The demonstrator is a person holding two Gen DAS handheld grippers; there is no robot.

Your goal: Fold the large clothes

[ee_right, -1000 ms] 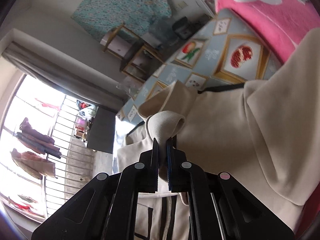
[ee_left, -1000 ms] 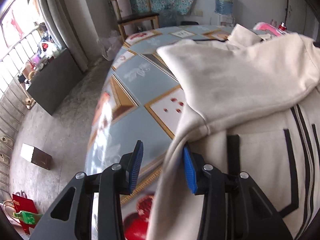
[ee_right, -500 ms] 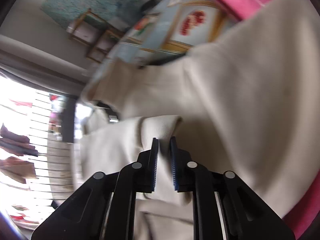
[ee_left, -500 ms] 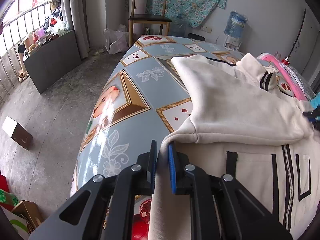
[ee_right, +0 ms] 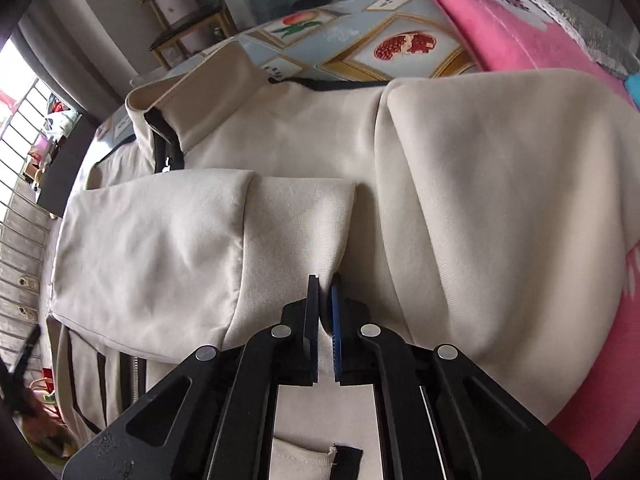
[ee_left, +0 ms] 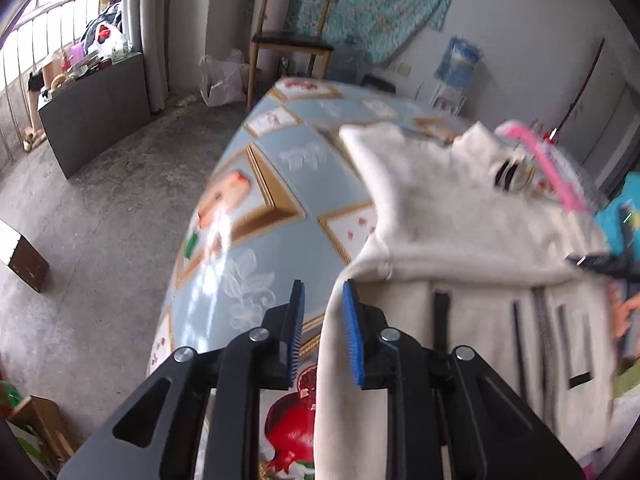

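My cream zip jacket (ee_right: 304, 152) lies spread on the counter (ee_left: 280, 184), which wears a fruit-print cloth, with a pink blanket (ee_right: 500, 32) just beyond it. My right gripper (ee_right: 325, 304) has its jaws clenched on the cuff of a sleeve (ee_right: 160, 248) folded across the jacket's front. My left gripper (ee_left: 322, 332) is at the jacket's side edge; its jaws are opening, the blue pads clear of the fabric edge between them.
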